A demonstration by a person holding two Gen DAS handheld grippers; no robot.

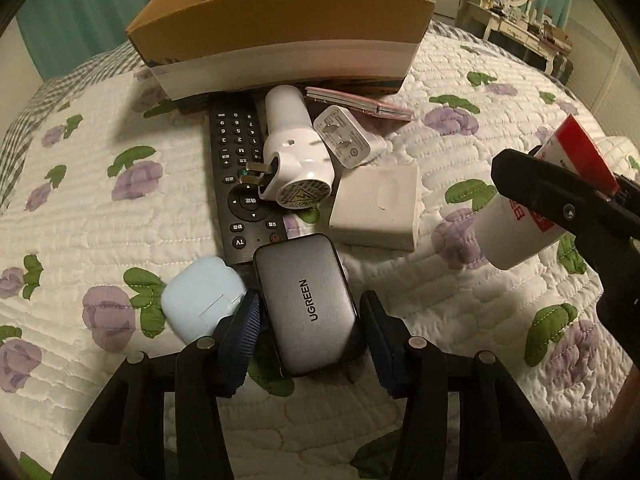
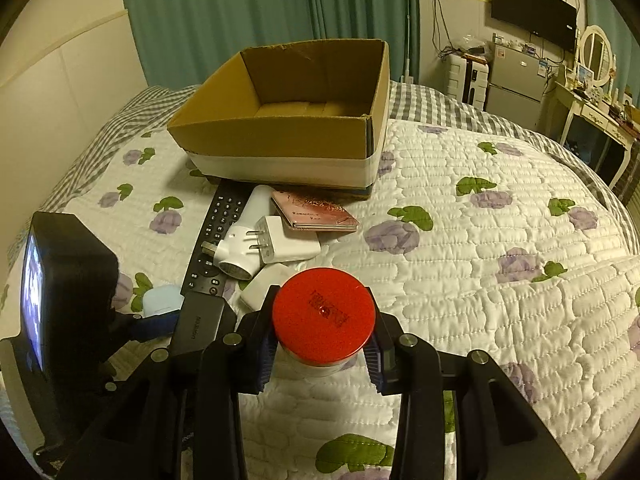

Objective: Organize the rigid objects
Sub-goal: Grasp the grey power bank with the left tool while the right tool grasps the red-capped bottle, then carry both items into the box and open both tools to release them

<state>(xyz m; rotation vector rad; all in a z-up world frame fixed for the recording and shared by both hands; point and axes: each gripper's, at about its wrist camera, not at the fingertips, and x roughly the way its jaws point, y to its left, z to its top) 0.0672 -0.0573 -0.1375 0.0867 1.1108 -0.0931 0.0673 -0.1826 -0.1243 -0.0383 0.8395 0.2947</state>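
my right claw [image 2: 323, 346] pinches the red-capped jar [image 2: 323, 320]; my left claw [image 1: 310, 332] straddles the grey charger [image 1: 308, 304], maybe gripping. its slick shell could slip toward the box [image 2: 280, 120].

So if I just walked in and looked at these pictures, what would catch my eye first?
Probably the red-lidded white jar clamped in the right gripper, held above the flowered quilt. Next, the grey UGREEN charger lying between the left gripper's fingers, at the near end of a heap of plugs and a black remote. Behind the heap stands an open cardboard box.
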